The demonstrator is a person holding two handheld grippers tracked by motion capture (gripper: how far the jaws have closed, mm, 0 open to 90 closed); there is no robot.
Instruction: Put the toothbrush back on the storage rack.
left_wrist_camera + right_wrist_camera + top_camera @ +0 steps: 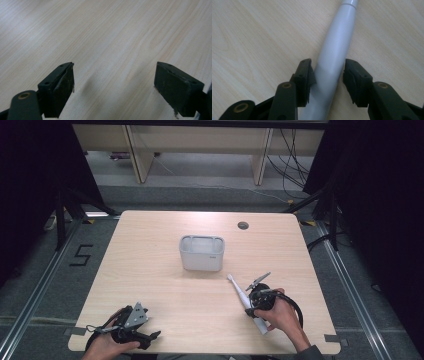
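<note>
Your right gripper (328,75) is straddling the white toothbrush (334,57), lying lower right of centre on the table (165,295), left pad touching, right pad just clear, while your left gripper (113,85) is gaping over bare wood.

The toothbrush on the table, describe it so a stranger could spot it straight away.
On the wooden table, look just right of and nearer than the grey box. The toothbrush lies flat there, between the jaws of the right tool: long, slim, white.
</note>
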